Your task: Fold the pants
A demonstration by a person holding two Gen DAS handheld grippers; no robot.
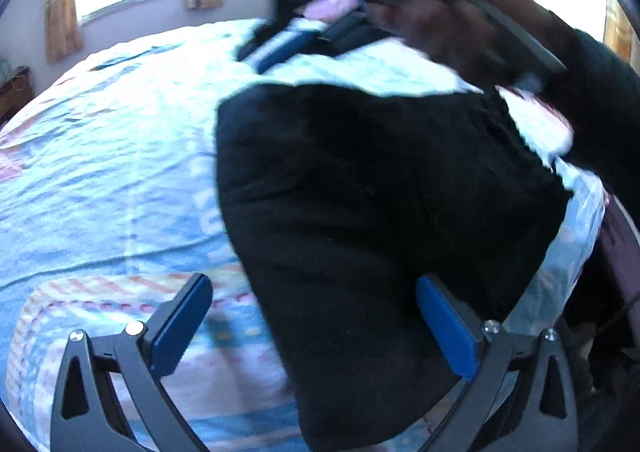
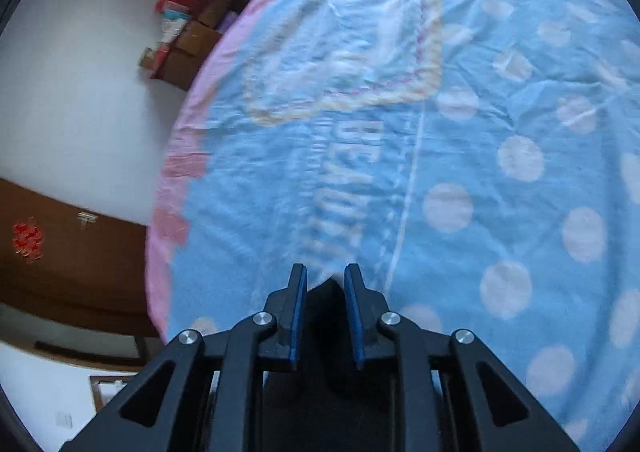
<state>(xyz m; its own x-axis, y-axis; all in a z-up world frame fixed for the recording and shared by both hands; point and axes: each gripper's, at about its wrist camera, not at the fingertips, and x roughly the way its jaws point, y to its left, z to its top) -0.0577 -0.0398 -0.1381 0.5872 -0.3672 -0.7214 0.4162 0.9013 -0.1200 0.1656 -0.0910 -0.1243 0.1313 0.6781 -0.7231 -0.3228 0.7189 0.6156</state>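
Black fabric sits pinched between my right jaws [image 2: 325, 280] at lower centre; my left jaws [image 1: 314, 316] stand spread, one pad over the pants [image 1: 380, 211] lying on the bed [image 1: 100, 171]. A thin pinch could slip and spoil the fold.

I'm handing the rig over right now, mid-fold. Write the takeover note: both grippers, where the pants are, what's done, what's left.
Left gripper: jaws wide open, low over the near end of the black pants, gripping nothing.
Right gripper: jaws nearly together with dark fabric between the pads, apparently a fold of the pants. In the left wrist view it is blurred, up at the far end of the pants.
Pants: lying on the blue patterned bedspread in a compact dark block, so apparently partly folded.
Left: carry the held end over, lay it down, release, smooth it flat.
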